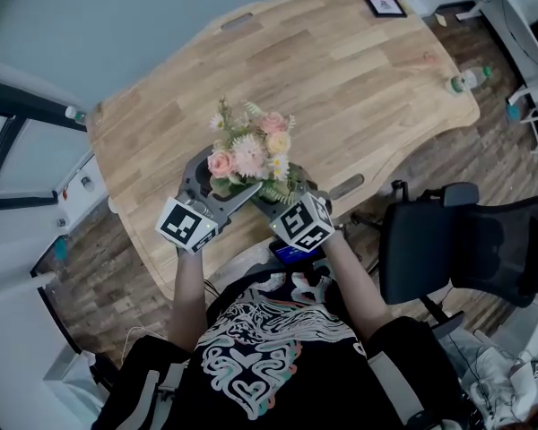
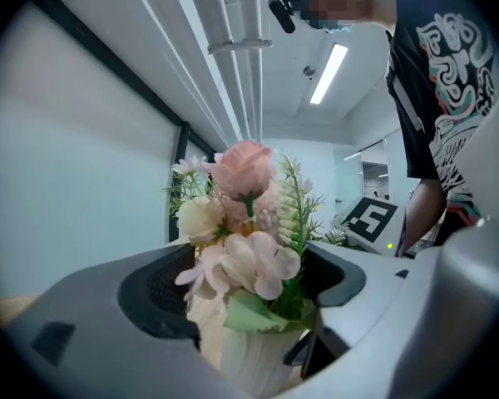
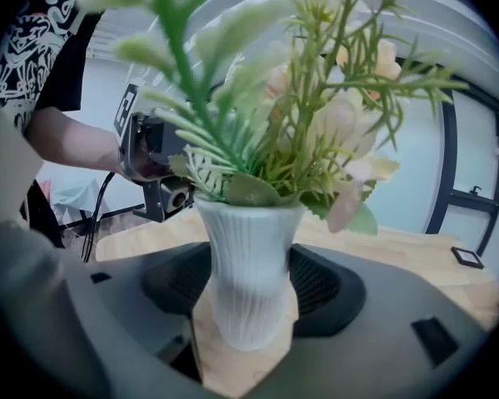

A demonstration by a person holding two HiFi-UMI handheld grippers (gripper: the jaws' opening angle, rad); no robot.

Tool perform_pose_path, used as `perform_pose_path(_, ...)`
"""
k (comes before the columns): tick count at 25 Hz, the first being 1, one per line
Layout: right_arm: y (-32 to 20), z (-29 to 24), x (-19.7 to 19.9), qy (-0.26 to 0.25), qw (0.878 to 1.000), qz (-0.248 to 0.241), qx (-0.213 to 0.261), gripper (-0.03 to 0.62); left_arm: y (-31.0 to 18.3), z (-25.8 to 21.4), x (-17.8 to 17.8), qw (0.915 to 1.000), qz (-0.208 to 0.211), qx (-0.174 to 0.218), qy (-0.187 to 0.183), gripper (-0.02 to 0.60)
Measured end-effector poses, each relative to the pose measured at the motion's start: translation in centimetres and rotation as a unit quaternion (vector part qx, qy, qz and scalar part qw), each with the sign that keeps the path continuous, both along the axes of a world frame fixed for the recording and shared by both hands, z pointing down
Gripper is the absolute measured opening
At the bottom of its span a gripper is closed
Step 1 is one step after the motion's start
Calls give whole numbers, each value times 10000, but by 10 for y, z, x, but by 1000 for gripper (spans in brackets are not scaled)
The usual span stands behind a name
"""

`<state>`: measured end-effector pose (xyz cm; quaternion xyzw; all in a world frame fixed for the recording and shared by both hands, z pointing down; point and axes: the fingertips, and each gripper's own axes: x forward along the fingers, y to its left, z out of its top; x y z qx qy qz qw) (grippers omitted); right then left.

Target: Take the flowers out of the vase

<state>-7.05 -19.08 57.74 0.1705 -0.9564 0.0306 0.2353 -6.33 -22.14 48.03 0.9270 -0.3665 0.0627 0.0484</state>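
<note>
A bunch of pink, cream and green artificial flowers (image 1: 251, 155) stands in a white ribbed vase (image 3: 249, 281) near the front edge of the wooden table (image 1: 341, 70). My right gripper (image 3: 251, 293) has its jaws against both sides of the vase's narrow waist, shut on it; the vase stands on the tabletop. My left gripper (image 2: 249, 293) tilts upward, its jaws set wide on either side of the vase's rim (image 2: 249, 352) and the lowest blooms (image 2: 241, 260), with room at the left pad. In the head view the flowers hide both grippers' fingertips.
A black office chair (image 1: 466, 249) stands to the right of the person. A small framed picture (image 1: 385, 6) lies at the table's far end, and a bottle (image 1: 466, 81) sits at its right edge. The table's front edge is just under the grippers.
</note>
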Motion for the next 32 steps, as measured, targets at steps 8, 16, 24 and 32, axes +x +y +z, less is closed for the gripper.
perform_pose_path(8, -2, 0, 1, -1, 10000, 55, 18, 282, 7, -2, 3, 9999, 27, -110, -71, 134)
perform_pose_path(16, -2, 0, 1, 18, 10000, 88, 22, 282, 10, -6, 5, 9996, 92, -194, 182, 64)
perform_pose_path(24, -2, 1, 3, 37, 9999, 132, 15, 282, 12, -16, 4, 9999, 35, -92, 133, 58)
perform_pose_path(32, -1, 1, 4, 57, 9999, 147, 45, 282, 15, -33, 3, 9999, -2, 52, 161, 58)
